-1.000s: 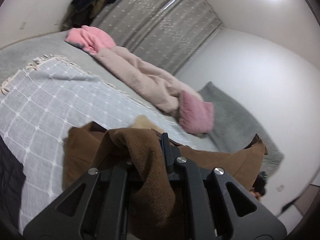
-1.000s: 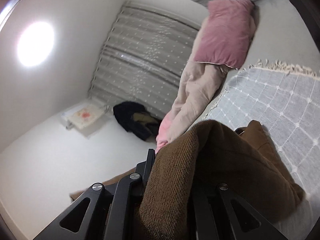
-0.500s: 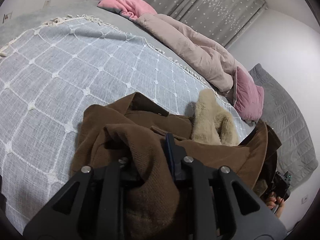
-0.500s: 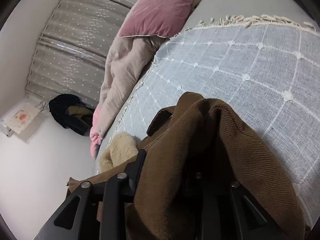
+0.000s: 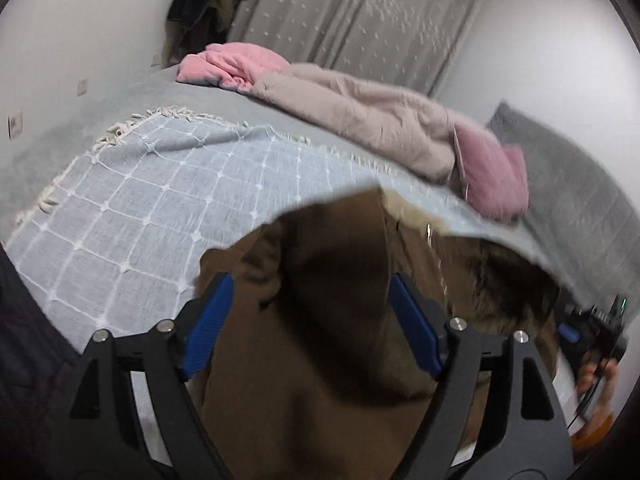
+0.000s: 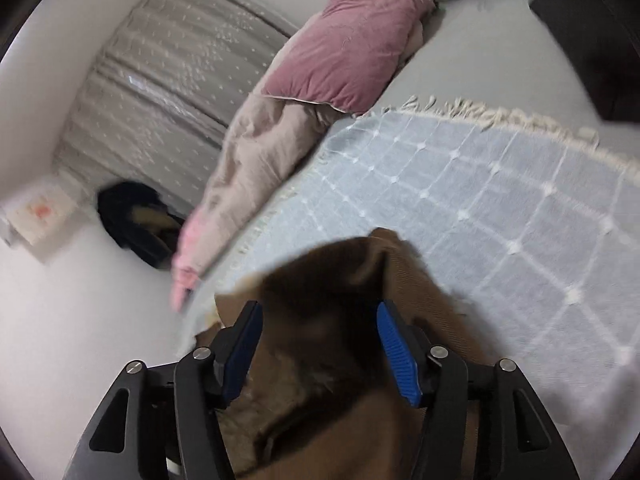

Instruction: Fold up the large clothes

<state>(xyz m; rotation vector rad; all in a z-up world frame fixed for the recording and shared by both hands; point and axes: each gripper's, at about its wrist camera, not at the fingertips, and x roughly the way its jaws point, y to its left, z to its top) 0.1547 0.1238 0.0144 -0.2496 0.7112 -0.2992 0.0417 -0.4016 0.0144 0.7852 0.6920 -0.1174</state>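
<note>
**Both grippers letting go of the coat on the bed**

The bed carries a checked blanket; the brown coat lies at the blanket's near edge, directly under and ahead of both grippers. The left gripper and the right gripper are opening, jaws wide. Coat fabric sits between the pads, unpinched.

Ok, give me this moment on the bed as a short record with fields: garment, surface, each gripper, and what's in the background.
garment: brown coat, bunched, lying on the blanket
surface: light blue grid blanket with a fringed edge, spread on the bed
left gripper: jaws opening, coat between them, pads off the cloth
right gripper: jaws opening, coat between them, pads off the cloth
background: pink pillow, beige quilt, grey curtain
</note>
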